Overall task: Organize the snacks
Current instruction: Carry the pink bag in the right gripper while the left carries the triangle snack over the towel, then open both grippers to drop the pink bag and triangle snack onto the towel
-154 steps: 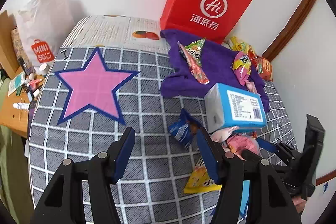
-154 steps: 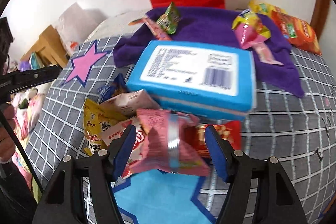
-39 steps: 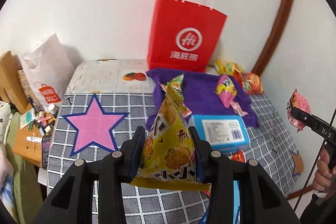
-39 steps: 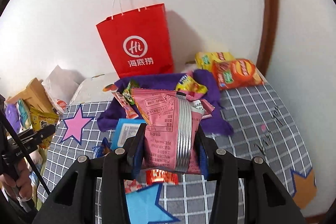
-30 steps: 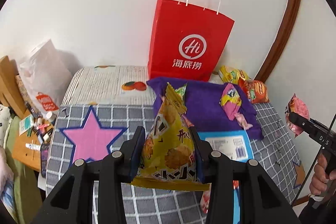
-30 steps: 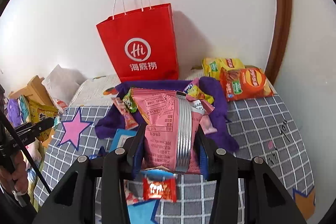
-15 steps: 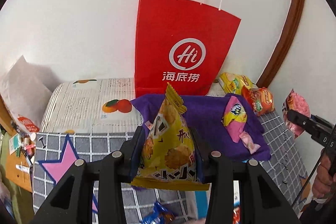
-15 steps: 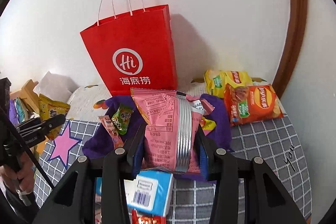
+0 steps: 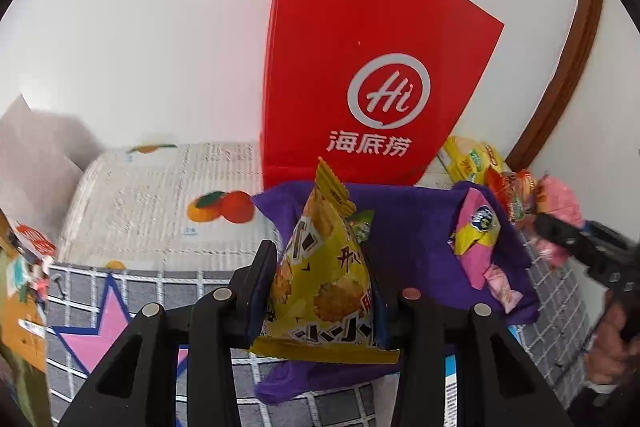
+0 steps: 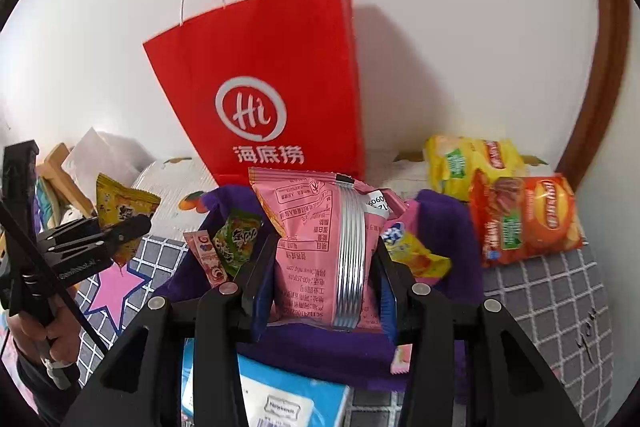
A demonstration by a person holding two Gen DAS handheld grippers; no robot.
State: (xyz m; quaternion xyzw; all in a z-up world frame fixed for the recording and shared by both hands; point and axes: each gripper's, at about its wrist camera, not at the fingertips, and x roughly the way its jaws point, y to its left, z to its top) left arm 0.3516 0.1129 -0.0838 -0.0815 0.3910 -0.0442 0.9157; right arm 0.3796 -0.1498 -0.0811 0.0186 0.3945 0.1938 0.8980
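The left gripper [image 9: 326, 301] pinches a yellow bag [image 9: 326, 279] between its two fingers, the bag upright with its crimped tip pointing up; the right gripper [image 10: 320, 287] pinches a pink bag [image 10: 316, 251] the same way, a silver seam running down its front; both bags are held off the surface, above the near part of a purple cloth [image 9: 412, 227].

The cloth lies on a grey checked mat [image 10: 552, 291] with pink stars; behind it, against the white wall, stands a red paper bag [image 9: 368, 83] with white handles, upright and at the far end of the cloth.

On the cloth, seen from the right wrist: a green packet [image 10: 236, 239] and a pink stick packet [image 10: 208, 255] to the left of the pink bag, a yellow-and-pink packet [image 10: 416, 251] to its right; far right, off the cloth, a yellow chip bag [image 10: 468, 159] and an orange chip bag [image 10: 524, 219] overlap, near the wall.

A blue box [image 10: 280, 403] sits at the near edge, partly under the right gripper.

In the left wrist view the right gripper shows at the right edge with a hand [image 9: 612, 359] on its handle; in the right wrist view the left gripper shows at the left edge, the yellow bag in it.
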